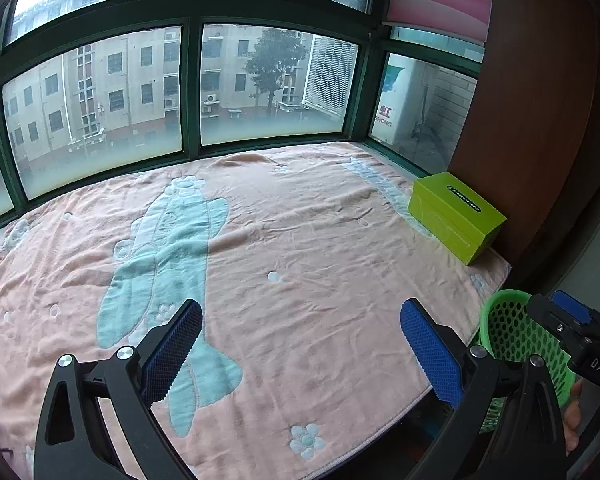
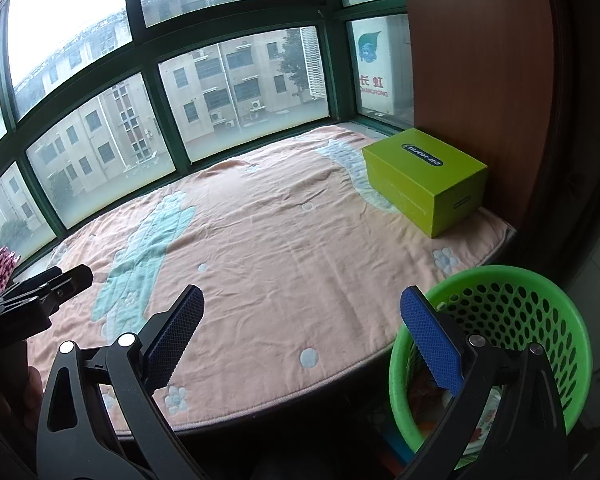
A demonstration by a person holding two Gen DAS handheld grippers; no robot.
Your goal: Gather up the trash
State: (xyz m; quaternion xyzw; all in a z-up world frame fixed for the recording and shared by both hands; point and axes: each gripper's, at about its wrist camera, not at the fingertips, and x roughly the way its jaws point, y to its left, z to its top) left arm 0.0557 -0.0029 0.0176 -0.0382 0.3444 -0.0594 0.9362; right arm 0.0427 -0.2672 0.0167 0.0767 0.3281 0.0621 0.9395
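- At far left in the right wrist view, a pink-and-white patterned bundle [image 2: 0,268] lies by the window [image 2: 100,140].
- Left gripper [image 1: 300,344] — jaws spread wide, nothing between them, over the pink blanket [image 1: 300,220].
- Right gripper [image 2: 302,330] likewise gapes empty, one finger above the basket.
- A lime-green box [image 2: 424,180] sits on the blanket's far right, against a wooden panel [image 2: 480,60].
- Green perforated basket [image 2: 540,312] — just off the blanket's right edge, wrappers inside.
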